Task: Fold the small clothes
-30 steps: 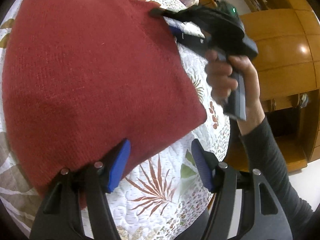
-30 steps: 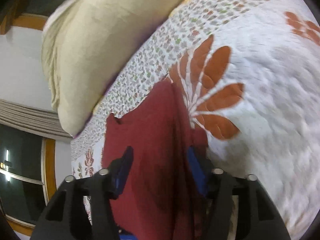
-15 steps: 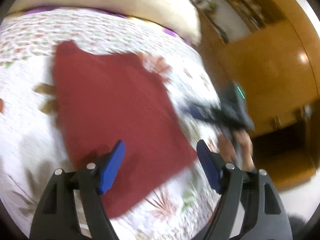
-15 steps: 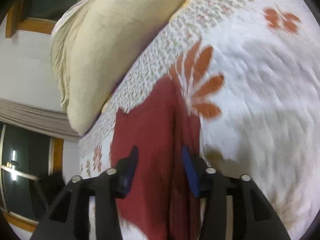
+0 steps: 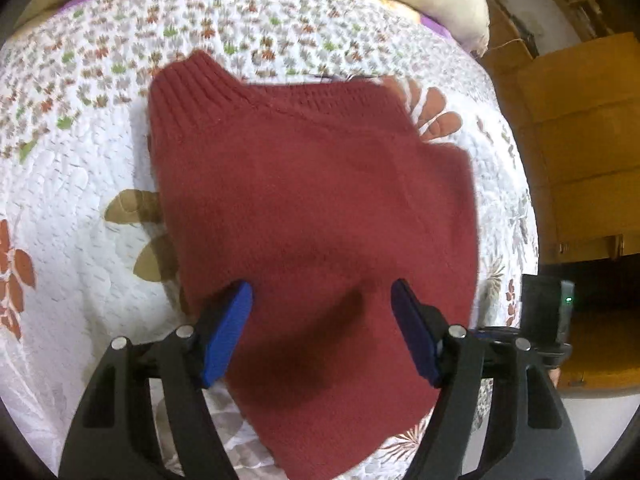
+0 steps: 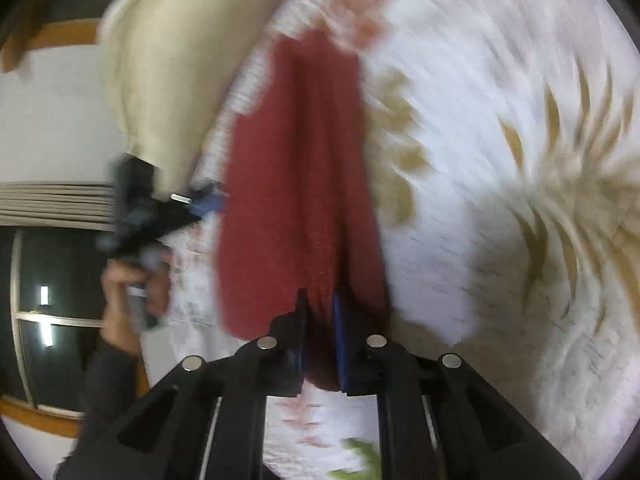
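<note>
No readable text anywhere in either view: no labels, brands, numbers or signs. The red sweater (image 5: 316, 216) shows plain knit with no tag visible, and the quilt (image 5: 80, 184) carries only leaf and flower prints. The right wrist view is too blurred to make out any lettering.

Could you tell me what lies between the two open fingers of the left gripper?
In the left wrist view, only the red sweater shows between the left gripper's fingers, lying on the quilt.
</note>
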The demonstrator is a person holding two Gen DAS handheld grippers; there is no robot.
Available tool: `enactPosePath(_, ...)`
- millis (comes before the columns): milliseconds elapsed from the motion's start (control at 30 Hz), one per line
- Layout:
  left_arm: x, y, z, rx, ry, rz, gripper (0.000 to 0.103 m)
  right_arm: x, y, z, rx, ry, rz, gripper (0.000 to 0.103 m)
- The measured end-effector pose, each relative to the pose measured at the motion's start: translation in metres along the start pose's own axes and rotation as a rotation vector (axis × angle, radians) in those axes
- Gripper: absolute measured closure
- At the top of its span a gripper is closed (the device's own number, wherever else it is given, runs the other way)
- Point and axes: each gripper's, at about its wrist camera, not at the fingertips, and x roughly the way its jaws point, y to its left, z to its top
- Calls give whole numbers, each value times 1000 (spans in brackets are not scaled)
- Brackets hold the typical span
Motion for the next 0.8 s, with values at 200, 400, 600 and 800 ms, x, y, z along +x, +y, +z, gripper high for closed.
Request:
enactPosePath(200,-44,-37,-52,122,-157,-135,32,-43,35,13,-113,-124,30,68)
enactPosePath(400,7,-48,-104,128,-72,-339,33,-9,77,73,-200,-98,110,70)
enactPosePath(600,25,-33,-106,58,-40,-320,29,51,40,125,-132,-41,-89,103)
enactPosePath(800,32,-31,-119,56,-32,-308,18,27,77,133,-190,-97,-12,93)
